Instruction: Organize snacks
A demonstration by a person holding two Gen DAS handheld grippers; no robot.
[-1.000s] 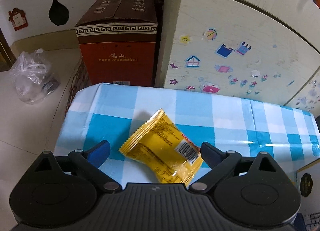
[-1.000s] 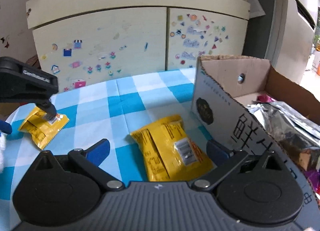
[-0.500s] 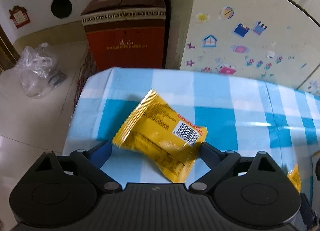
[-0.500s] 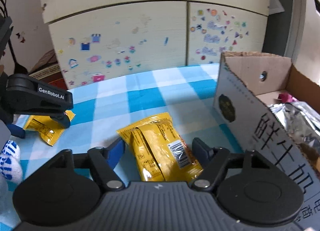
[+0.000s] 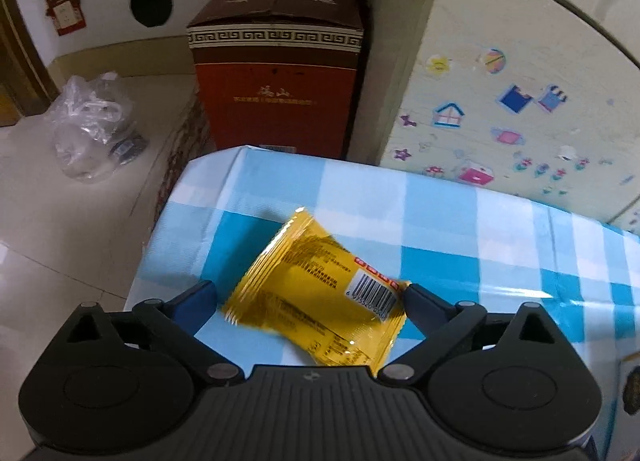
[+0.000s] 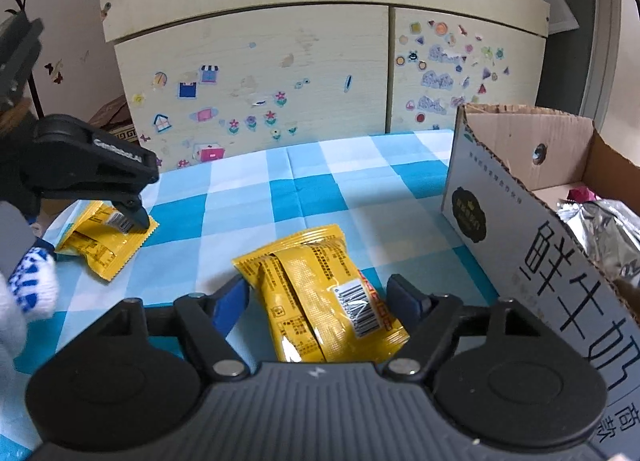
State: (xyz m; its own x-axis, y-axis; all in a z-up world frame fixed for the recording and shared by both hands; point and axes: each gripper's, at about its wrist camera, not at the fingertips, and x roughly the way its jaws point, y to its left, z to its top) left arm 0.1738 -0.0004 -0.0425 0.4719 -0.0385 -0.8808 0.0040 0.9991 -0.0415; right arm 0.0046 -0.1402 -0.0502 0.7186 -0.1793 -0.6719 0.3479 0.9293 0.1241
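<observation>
Blue-checked worktop in front of a stickered cabinet: my left gripper has just opened its jaws wide and straddles one yellow snack packet, right tip at its barcode corner, left tip clear. My right gripper brackets a second yellow packet; its jaws, just reopened slightly, are not visibly pressing. Both look light, soft and slippery, so I'd pinch across the middle; the cardboard box stands just right.
</observation>
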